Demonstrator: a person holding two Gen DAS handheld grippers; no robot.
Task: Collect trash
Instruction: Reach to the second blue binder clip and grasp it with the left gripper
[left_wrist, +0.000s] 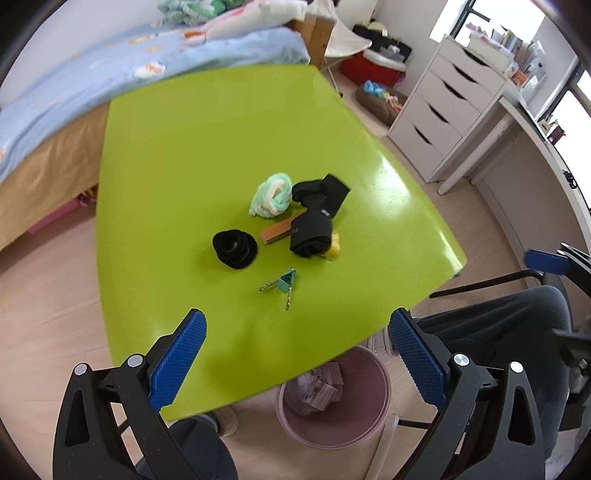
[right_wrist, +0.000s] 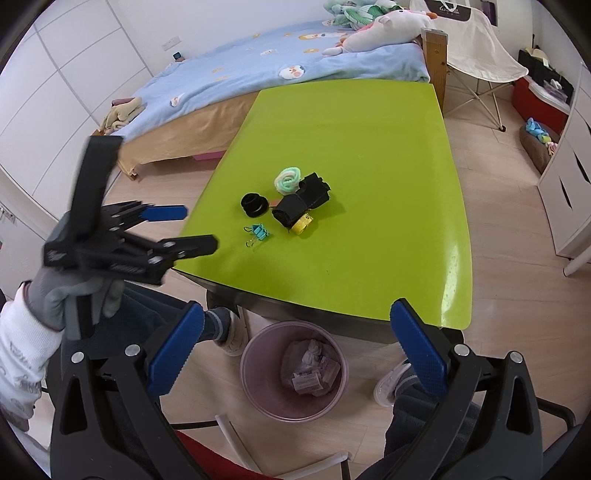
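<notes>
Trash (right_wrist: 308, 373), crumpled and hard to identify, is seen in the pink bin (right_wrist: 255, 387) at lower centre, partly hidden by the green table (left_wrist: 221, 147) edge. Both the left gripper (left_wrist: 295, 339) and the right gripper (right_wrist: 295, 328) are spread wide, empty.

Yellow item (left_wrist: 334, 248) (identity unclear) and brown card (left_wrist: 277, 232) half-hidden under black cloth (left_wrist: 310, 234).

A pink trash bin (right_wrist: 293, 371) is standing upright on the floor between the right gripper's (right_wrist: 295, 343) spread fingers, just below them, holding crumpled white paper and wrappers (right_wrist: 312, 365).
</notes>
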